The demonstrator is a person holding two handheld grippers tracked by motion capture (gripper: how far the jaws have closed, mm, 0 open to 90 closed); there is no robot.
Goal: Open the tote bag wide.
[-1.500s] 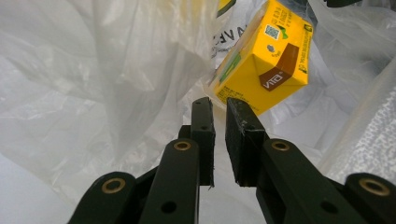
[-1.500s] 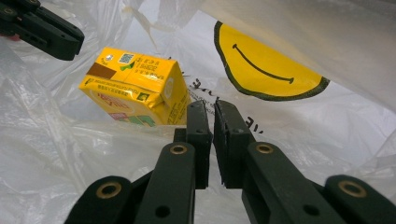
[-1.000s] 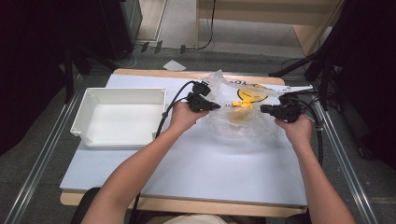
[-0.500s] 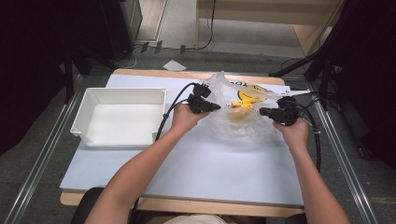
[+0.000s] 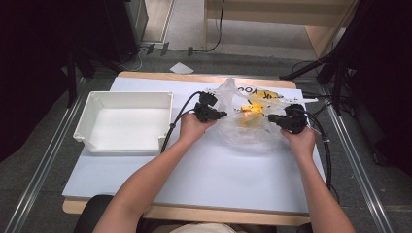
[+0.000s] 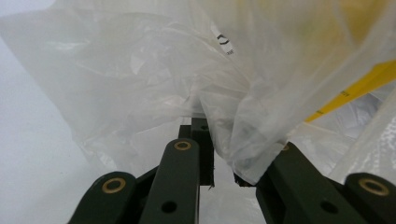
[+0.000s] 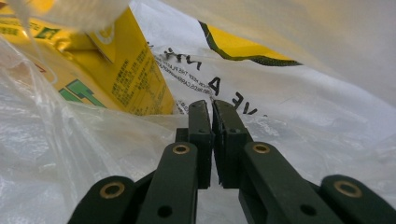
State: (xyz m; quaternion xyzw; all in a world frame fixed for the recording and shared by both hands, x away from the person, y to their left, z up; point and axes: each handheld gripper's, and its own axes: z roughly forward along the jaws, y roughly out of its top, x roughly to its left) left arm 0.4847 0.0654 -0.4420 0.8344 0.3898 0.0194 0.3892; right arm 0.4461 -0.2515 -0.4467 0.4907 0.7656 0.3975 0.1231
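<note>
The crinkled, see-through plastic bag with black and yellow print lies on the right half of the white bench, just right of the empty white rectangular plastic tray, and I hold it from both sides so that its mouth is pulled wide between my hands. My left gripper has its jaws clamped on a fold of the bag's left edge; in the left gripper view that gripper has thin film bunched between the two black jaws and draping over the right one, which is why they do not quite meet. My right gripper pinches the opposite edge; in the right gripper view that gripper has its pads nearly together, and I judge that a single layer of film is caught between them, though the film is too thin to see clearly there. Inside the bag sits a yellow packet with green and dark printing, which also shows orange-yellow through the film in the high view. I keep both grips low and level with the bench, I think, so that the bag stays spread and the packet rests on its bottom instead of sliding out. The tray beside my left hand looks like the place for whatever comes out.
</note>
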